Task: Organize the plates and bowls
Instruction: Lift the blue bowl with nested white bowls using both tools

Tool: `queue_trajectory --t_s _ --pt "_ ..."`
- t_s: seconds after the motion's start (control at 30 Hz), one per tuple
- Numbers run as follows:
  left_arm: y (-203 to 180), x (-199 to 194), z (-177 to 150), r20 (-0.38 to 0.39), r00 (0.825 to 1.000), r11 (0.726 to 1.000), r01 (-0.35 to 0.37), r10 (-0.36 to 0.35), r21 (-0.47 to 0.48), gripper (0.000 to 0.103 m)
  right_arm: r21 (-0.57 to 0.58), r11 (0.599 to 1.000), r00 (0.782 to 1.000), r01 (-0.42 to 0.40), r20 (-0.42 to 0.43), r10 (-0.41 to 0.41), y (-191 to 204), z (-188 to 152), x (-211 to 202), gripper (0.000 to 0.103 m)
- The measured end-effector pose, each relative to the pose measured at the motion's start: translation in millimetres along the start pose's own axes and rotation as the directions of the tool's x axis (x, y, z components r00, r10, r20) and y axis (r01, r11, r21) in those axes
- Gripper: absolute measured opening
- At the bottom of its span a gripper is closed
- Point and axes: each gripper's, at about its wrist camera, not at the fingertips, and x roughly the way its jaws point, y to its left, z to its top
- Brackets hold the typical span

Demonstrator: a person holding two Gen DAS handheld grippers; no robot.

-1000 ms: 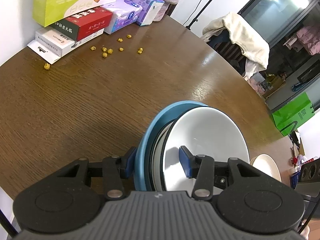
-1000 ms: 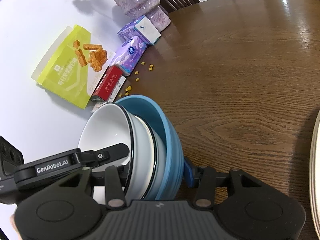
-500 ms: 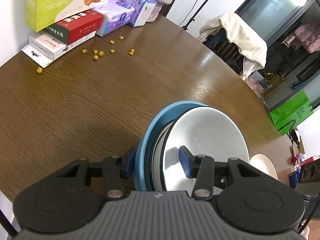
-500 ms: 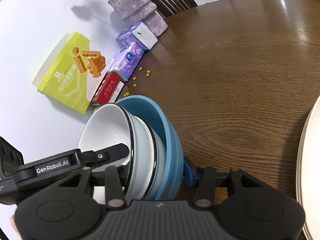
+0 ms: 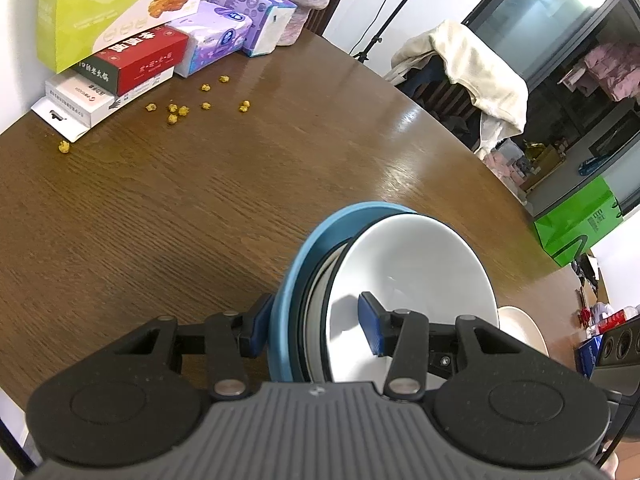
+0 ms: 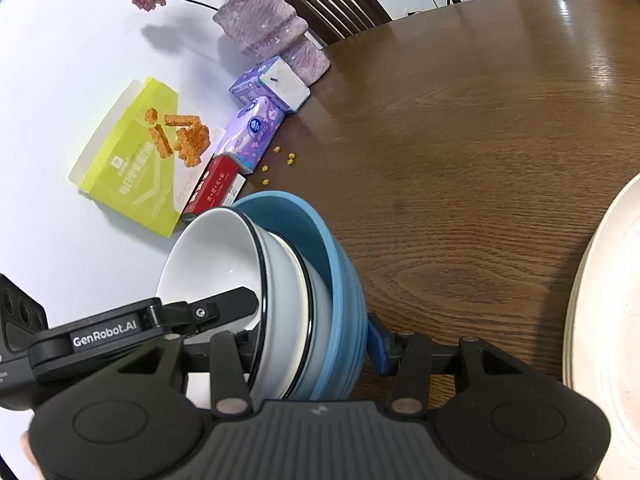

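Bowls nested into one stack hang tipped on edge above the brown wooden counter, held between your two grippers. A blue bowl forms the outside, with white bowls tucked inside it. Your left gripper is clamped across the stack's rim, one blue pad on the blue outer wall and the other inside the innermost white bowl. Your right gripper grips the opposite side of the same stack the same way. Beyond the stack, small yellow crumbs lie scattered on the counter, just in front of a row of snack boxes and purple tissue packs by the wall. To the stack's right, a cream plate sits on the counter, well apart from the bowls.
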Motion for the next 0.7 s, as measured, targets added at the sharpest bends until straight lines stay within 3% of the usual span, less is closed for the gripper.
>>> queue_trajectory --t_s 0.7 --pt "-28 6 -3 -0.001 1.000 0.999 0.011 -0.011 0.030 0.046 0.023 1.000 1.000 0.005 0.029 -0.005 -18 3 -26 0.045"
